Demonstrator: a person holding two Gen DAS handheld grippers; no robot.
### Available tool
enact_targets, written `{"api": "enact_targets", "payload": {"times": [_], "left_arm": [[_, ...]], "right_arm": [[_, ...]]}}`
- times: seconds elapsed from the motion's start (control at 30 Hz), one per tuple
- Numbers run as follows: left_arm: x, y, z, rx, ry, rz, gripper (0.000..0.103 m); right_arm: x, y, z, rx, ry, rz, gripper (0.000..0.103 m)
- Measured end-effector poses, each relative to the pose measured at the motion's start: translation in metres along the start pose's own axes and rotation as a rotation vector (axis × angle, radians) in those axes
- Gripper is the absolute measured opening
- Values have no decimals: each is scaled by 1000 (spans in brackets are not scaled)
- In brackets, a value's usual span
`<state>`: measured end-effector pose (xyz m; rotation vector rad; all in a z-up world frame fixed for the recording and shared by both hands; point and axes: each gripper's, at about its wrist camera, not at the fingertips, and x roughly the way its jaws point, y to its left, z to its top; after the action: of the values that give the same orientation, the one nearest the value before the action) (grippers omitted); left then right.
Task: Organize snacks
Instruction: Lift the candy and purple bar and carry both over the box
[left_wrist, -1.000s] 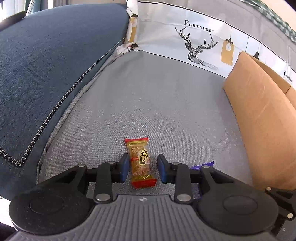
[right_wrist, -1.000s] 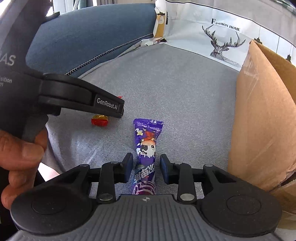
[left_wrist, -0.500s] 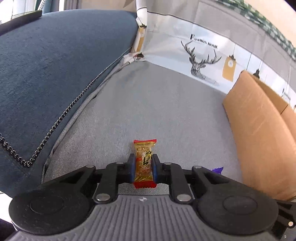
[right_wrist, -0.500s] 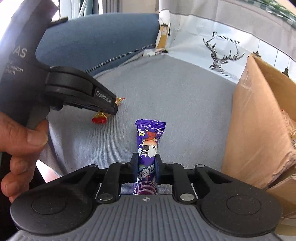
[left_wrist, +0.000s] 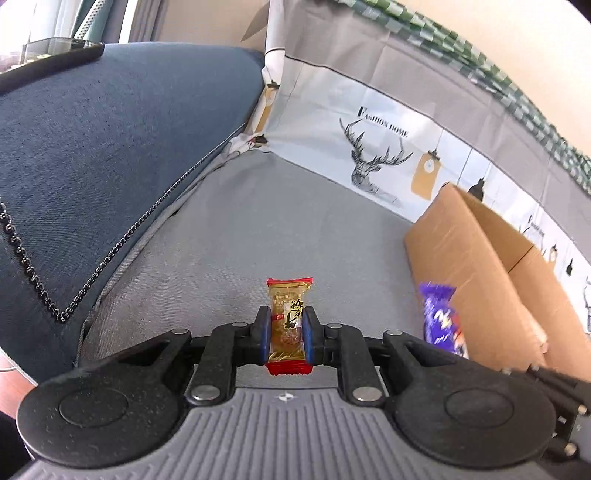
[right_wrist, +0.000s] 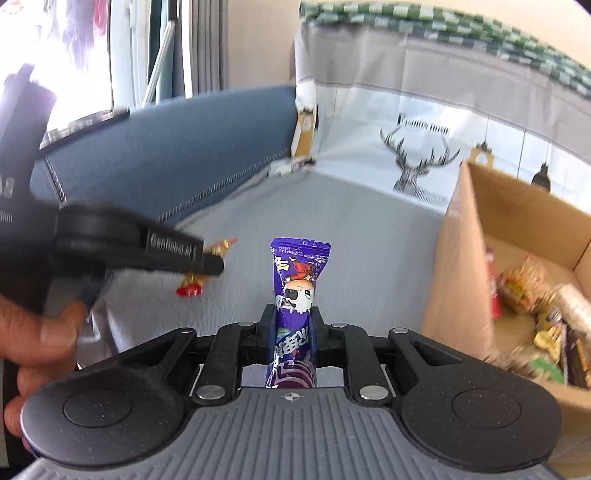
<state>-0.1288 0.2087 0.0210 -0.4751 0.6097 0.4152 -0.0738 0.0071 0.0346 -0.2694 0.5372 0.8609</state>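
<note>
So my left gripper has its fingers clamped on a small gold-and-red wrapped peanut candy bar, and my right gripper is pinching a long purple foil snack packet near its bottom end; both are up off the grey sofa seat. The open brown cardboard box with other snacks sits at the seat's right edge. Best bet, I think: clear the box wall first, then let go low inside, since that floppy purple packet could snag.

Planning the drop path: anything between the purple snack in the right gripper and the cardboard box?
Nothing. In the right wrist view, only bare grey cushion separates the purple snack, clamped in the right gripper, from the cardboard box.
</note>
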Motion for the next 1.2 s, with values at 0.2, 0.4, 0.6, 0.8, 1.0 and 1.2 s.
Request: {"api": "enact_targets", "payload": {"times": [0.2,0.4,0.6,0.8,1.0,1.2], "left_arm": [[-16,-11,-2,22,-27,-27,18],[-33,-28,0,62,-63,-44,18],[-45,-54,5,88,-81,-72,18],[-50,-89,13,117,-97,-102,18],[-46,-133,24,168,-96,-124,18],[-40,-180,38,224,-97,-143,18]], "right_arm": [[-22,-6,9,-39,-84,-24,18],[-51,-19,23,-38,-179,-27,18],[-74,-52,17,-8,-278,-86,18],[-86,-101,14,119,-357,-204,18],[-89,-150,7,242,-389,-314,18],[-89,-187,-1,343,-404,-389,18]]}}
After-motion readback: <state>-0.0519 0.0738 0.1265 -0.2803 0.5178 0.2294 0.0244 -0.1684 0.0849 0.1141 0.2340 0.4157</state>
